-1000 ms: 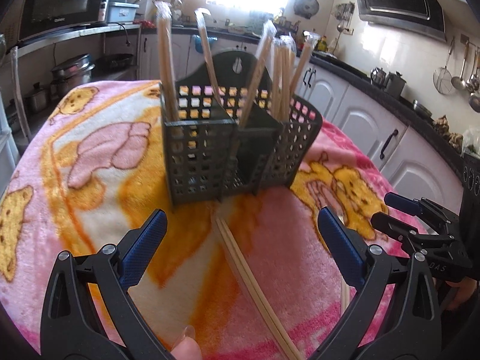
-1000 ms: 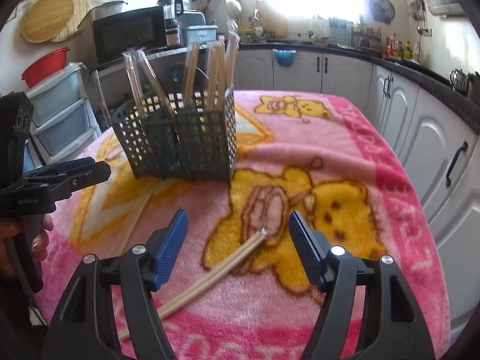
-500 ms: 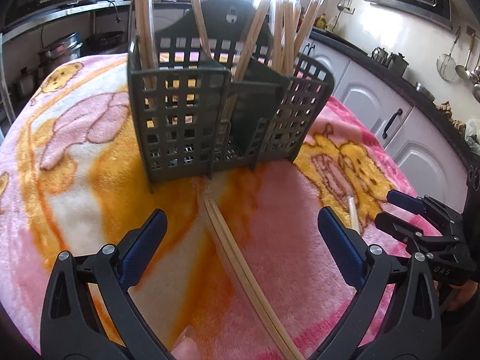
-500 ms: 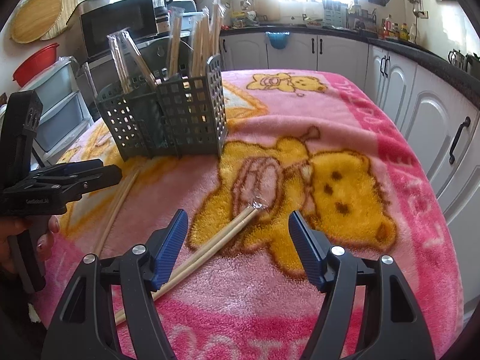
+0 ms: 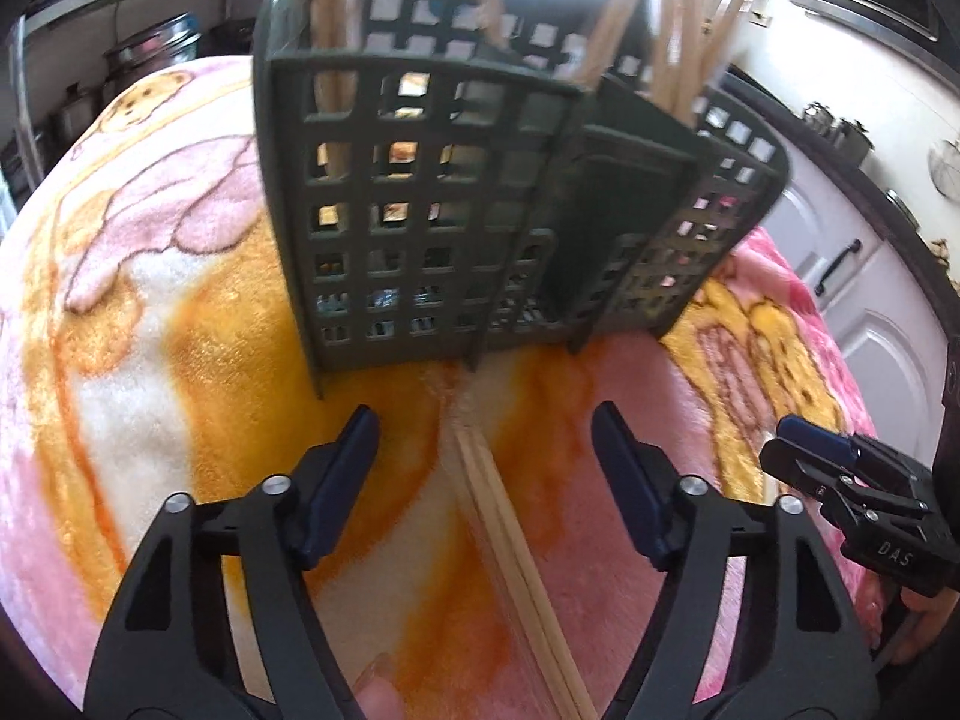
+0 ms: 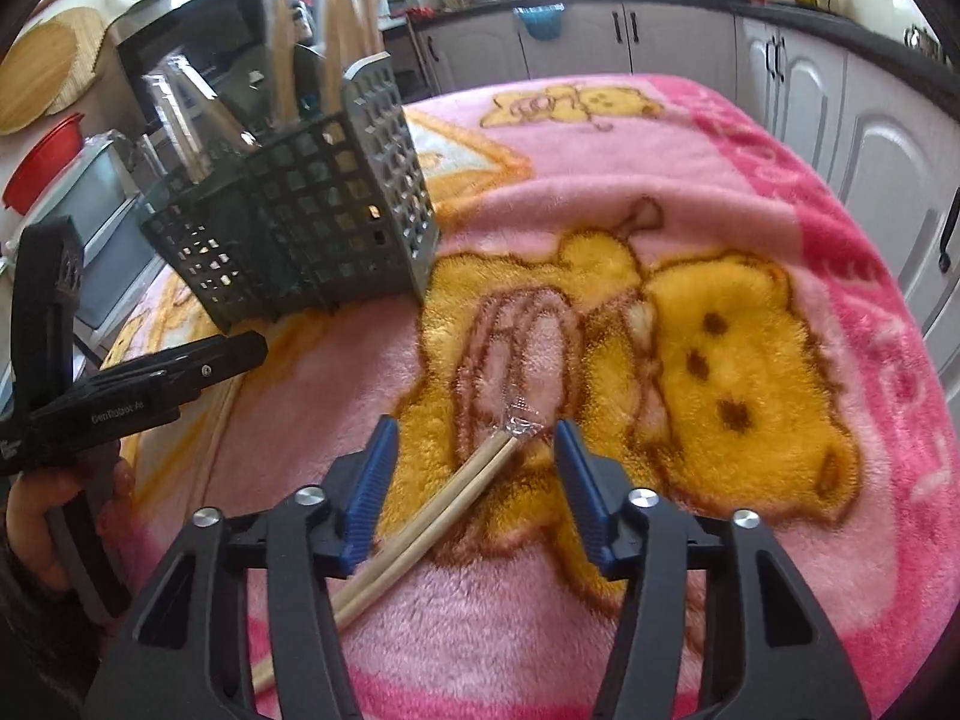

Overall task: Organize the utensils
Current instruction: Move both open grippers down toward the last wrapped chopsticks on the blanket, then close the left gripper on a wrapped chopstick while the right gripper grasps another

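Note:
A dark grey lattice utensil basket (image 5: 456,210) (image 6: 312,222) stands on a pink cartoon blanket (image 5: 150,330) (image 6: 660,168), with several wrapped chopstick pairs upright in it. A wrapped pair of chopsticks (image 5: 510,546) lies on the blanket between the blue pads of my left gripper (image 5: 486,468); its jaws are closing and the pads do not touch the pair. Another wrapped pair (image 6: 444,510) lies between the pads of my right gripper (image 6: 474,474), whose jaws are also closing, with gaps on both sides. Each gripper shows in the other's view, the left (image 6: 150,372) and the right (image 5: 852,504).
White kitchen cabinets (image 6: 810,78) and a dark counter run behind and to the right of the table. A microwave (image 6: 198,42) and a red bowl (image 6: 42,162) sit at the left. The blanket drops off at the table's right edge (image 6: 924,360). A person's hand (image 6: 48,528) holds the left gripper.
Both grippers have sunk toward the blanket and moved forward over their chopstick pairs. The jaws of both have narrowed. The basket looms larger in the left wrist view.

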`<state>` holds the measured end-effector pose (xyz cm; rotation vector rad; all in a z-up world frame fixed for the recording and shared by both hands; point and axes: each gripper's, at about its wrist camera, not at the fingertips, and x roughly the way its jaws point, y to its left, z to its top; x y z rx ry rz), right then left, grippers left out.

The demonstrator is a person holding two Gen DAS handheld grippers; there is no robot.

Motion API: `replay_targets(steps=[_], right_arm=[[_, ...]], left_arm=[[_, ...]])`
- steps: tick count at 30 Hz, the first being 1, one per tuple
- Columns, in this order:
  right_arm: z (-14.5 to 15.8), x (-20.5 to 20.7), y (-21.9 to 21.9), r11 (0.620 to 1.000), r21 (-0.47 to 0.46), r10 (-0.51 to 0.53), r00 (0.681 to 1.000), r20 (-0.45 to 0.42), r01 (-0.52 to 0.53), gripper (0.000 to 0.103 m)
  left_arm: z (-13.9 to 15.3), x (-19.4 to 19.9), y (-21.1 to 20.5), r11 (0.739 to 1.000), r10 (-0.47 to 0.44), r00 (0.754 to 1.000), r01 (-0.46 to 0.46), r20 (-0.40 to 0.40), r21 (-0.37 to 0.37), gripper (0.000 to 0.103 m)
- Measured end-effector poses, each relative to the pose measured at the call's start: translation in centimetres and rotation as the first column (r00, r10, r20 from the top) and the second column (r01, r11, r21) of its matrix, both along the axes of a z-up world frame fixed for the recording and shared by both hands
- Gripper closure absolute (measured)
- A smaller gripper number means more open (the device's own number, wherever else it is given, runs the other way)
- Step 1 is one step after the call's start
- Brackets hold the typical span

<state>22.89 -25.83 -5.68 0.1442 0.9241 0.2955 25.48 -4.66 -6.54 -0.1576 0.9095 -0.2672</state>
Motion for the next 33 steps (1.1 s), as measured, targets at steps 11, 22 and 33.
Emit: replay_targets(steps=[11, 22, 33], right_arm=[[-0.6, 1.4, -0.6, 0.999, 0.004, -0.053, 0.998, -0.03, 0.053, 0.081], [0.4, 1.3, -0.6, 0.998, 0.049, -0.042, 0.999, 0.004, 0.042, 0.092], [4.5, -0.9, 0.2, 0.996, 0.079, 0.019, 0.99, 0.142, -0.03, 0.095]], left_arm=[[-0.1, 0.9, 1.0, 0.996, 0.076, 0.997, -0.076, -0.01, 0.038, 0.074], [0.0, 0.9, 3.9, 0.995, 0.096, 0.995, -0.097, -0.032, -0.011, 0.099], [3.5, -1.5, 5.9, 0.993, 0.073, 0.996, -0.068, 0.053, -0.095, 0.1]])
